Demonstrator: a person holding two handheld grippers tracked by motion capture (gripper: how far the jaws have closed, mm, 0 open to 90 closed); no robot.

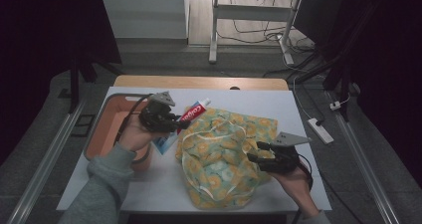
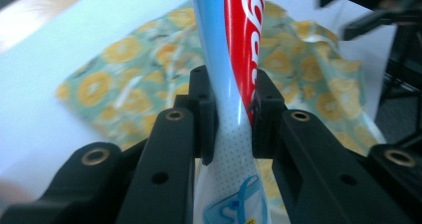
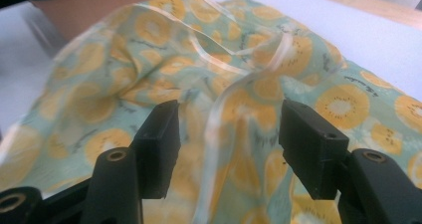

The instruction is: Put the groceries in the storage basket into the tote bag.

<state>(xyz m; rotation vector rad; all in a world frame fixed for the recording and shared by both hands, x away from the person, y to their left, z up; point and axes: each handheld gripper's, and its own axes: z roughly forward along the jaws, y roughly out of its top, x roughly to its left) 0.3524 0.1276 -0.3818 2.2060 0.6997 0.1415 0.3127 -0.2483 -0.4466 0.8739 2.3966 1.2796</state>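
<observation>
A red, white and blue toothpaste tube (image 1: 191, 113) hangs in the air over the table's left half, cap pointing to the far right. My left gripper (image 1: 175, 125) is shut on its lower part; in the left gripper view both pads squeeze the tube (image 2: 234, 84) between them. A green bag with yellow fruit print (image 1: 221, 152) lies crumpled in the middle of the white table, its pale drawstring handles (image 3: 239, 69) loose on top. My right gripper (image 1: 255, 157) stands open at the bag's right edge, jaws apart just above the cloth (image 3: 149, 74) with nothing pinched.
An orange-brown tub (image 1: 107, 129) sits at the table's left edge, behind my left hand. The white table top (image 1: 278, 104) has bare room at the far right. A power strip (image 1: 320, 130) lies on the floor to the right.
</observation>
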